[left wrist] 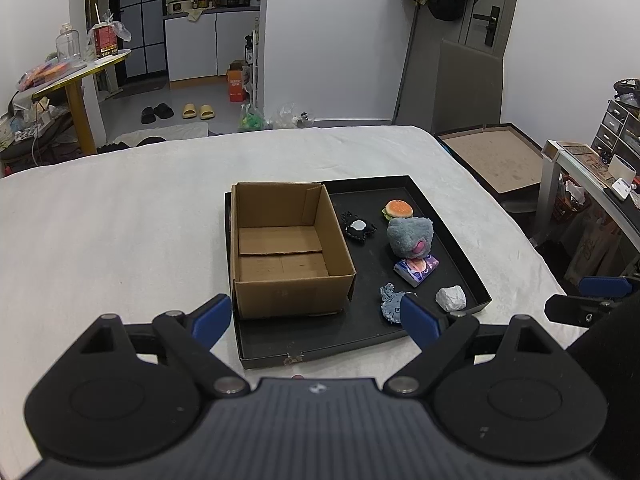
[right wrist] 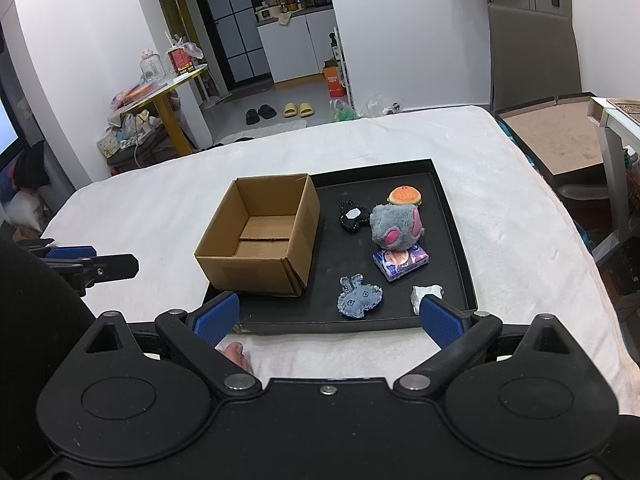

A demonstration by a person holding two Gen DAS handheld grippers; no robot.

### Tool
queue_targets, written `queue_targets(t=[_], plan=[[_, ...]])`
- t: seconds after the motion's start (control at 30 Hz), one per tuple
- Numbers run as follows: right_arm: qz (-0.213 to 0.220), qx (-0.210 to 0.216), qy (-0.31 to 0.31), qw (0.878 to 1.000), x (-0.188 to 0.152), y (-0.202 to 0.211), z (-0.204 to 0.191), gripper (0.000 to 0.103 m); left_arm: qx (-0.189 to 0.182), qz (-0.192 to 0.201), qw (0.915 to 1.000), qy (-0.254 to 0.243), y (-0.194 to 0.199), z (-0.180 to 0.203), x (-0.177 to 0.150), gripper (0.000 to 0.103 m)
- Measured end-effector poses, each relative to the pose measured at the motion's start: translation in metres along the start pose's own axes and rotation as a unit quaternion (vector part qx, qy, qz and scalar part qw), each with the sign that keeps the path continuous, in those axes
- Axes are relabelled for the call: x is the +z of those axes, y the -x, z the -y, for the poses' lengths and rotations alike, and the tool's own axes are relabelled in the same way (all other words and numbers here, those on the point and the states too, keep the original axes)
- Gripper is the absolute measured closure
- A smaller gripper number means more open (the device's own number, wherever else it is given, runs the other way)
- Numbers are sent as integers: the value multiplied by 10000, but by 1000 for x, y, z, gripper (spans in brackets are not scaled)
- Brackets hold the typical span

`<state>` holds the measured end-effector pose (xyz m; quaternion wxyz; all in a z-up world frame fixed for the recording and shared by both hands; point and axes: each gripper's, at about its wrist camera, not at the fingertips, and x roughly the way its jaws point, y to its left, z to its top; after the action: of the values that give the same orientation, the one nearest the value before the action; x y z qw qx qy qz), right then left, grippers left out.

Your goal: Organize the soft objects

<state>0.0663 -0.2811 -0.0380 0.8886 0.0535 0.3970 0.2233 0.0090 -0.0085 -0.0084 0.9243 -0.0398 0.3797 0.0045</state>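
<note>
An empty open cardboard box (left wrist: 286, 248) (right wrist: 262, 236) stands on the left part of a black tray (left wrist: 360, 332) (right wrist: 452, 240). To its right on the tray lie a burger plush (left wrist: 398, 210) (right wrist: 405, 196), a grey furry plush (left wrist: 410, 236) (right wrist: 394, 226), a black charm (left wrist: 358, 227) (right wrist: 353, 216), a tissue pack (left wrist: 416, 269) (right wrist: 400, 263), a blue denim bunny (left wrist: 390, 304) (right wrist: 358, 296) and a crumpled white wad (left wrist: 451, 298) (right wrist: 426, 293). My left gripper (left wrist: 316, 318) is open and empty before the tray's near edge. My right gripper (right wrist: 330, 318) is open and empty, also before the near edge.
The tray rests on a white-covered bed (left wrist: 120, 220) (right wrist: 520, 200). A brown board (left wrist: 492, 156) (right wrist: 560, 136) and a cluttered desk (left wrist: 600, 168) stand to the right. A yellow table (left wrist: 76, 76) (right wrist: 168, 92) stands at the far left.
</note>
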Motion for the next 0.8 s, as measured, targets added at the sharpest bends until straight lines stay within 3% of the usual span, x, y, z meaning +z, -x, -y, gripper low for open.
queue_targets(t=[0.8], plan=[[-46,109,-73,9999,1,-5,2,0,-47,-66,9999,-102,-4,-2,3,13]])
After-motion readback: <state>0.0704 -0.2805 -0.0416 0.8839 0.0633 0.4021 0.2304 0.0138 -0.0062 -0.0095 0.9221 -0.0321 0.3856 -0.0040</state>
